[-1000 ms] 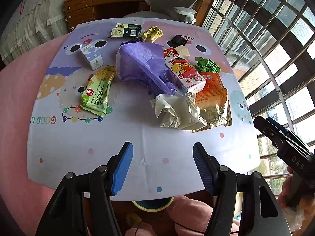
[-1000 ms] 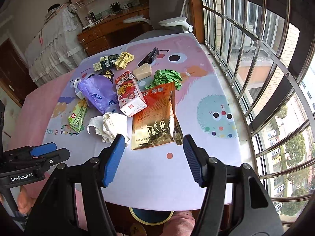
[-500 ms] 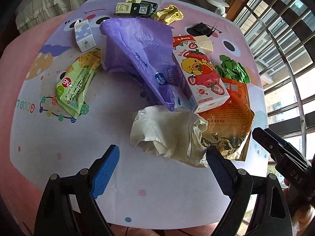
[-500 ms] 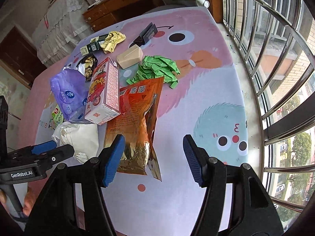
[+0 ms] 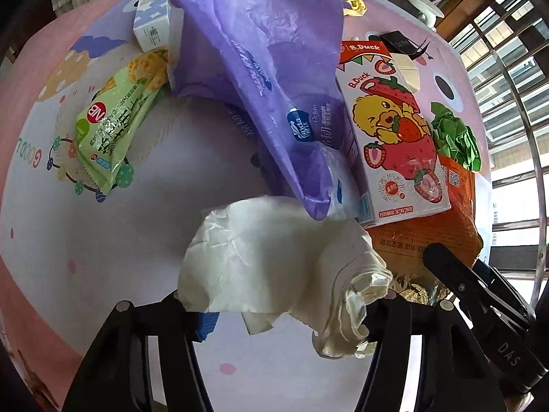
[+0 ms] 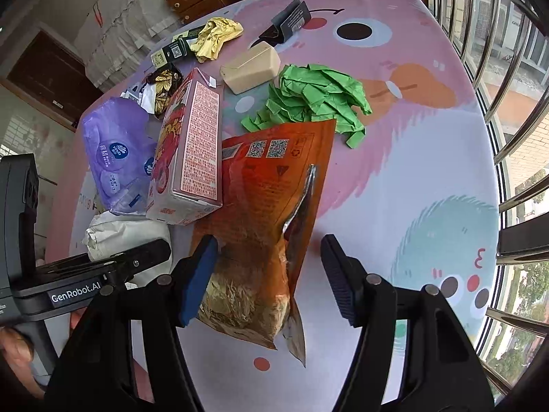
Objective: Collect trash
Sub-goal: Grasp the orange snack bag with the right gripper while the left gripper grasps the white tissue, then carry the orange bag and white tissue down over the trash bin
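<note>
A crumpled white paper wad (image 5: 284,264) lies near the table's front edge. My left gripper (image 5: 288,319) is open and straddles it; the wad covers most of both pads, and only part of a blue pad (image 5: 206,326) shows. An opened orange snack bag (image 6: 267,213) with foil lining lies flat, partly under a strawberry drink carton (image 6: 192,151). My right gripper (image 6: 269,274) is open, one pad on each side of the bag's lower end. The left gripper's finger (image 6: 137,264) shows beside the wad (image 6: 127,233). The right gripper (image 5: 480,295) shows over the bag (image 5: 429,237).
A purple tissue pack (image 5: 260,79), green snack wrapper (image 5: 113,120), small blue-white box (image 5: 151,24), green crumpled paper (image 6: 315,99), beige box (image 6: 250,67), yellow wrapper (image 6: 216,36) and black card box (image 6: 291,20) lie on the cartoon tablecloth (image 6: 411,171). Window bars (image 6: 514,103) stand right.
Both grippers have moved forward and down toward the table. The left one now has the white wad between its fingers; the right one now has the orange bag's end between its pads.
</note>
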Demonstrator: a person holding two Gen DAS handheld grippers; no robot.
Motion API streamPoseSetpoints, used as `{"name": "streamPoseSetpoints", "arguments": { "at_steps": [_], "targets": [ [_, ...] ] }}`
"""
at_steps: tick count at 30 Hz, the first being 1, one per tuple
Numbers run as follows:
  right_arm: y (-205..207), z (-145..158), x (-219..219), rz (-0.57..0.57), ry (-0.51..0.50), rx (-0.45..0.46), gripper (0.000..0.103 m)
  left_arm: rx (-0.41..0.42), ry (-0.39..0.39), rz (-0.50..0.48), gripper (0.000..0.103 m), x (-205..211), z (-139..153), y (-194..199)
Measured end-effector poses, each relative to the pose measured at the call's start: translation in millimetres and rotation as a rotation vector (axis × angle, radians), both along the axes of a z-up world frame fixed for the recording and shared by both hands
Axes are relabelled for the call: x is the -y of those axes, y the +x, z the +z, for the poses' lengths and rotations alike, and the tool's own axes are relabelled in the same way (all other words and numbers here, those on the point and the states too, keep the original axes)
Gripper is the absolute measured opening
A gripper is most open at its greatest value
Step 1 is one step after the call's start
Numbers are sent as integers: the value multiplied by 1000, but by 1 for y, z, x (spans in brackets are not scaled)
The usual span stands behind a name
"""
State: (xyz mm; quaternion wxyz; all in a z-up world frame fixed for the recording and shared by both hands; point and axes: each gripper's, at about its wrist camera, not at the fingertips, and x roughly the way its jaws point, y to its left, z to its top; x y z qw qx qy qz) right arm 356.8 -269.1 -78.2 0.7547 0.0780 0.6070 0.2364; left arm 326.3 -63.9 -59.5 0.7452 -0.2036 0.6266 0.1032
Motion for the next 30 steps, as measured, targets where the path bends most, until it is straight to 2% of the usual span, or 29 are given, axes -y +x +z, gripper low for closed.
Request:
{"name": "streamPoseSetpoints", "arguments": {
  "at_steps": [2, 4, 6, 8, 11, 15, 22, 30],
  "targets": [
    [1, 0, -4, 5, 10, -8, 60, 13, 11, -16, 47, 4, 1, 3],
    [2, -1, -6, 9, 27, -21, 53, 31, 27, -29, 40, 8, 4, 4],
    [1, -4, -10, 23, 49, -53, 31, 30, 27, -34, 38, 12, 4, 5],
    [-1, -6, -11, 26, 73, -74, 20, 31, 23, -32, 37, 13, 5, 4],
    [-5, 2, -12, 30, 102, -47, 8, 45, 23, -41, 36, 13, 13, -8],
    [-14, 22, -12, 27, 125, -3, 4, 77, 48, -69, 35, 16, 26, -19],
    [-39, 66, -13, 8, 127, 78, 2, 130, 75, -136, 35, 15, 55, -46],
    [-102, 101, -24, -27, 68, 153, 2, 217, 81, -253, 35, -9, 95, -106]
  ]
}}
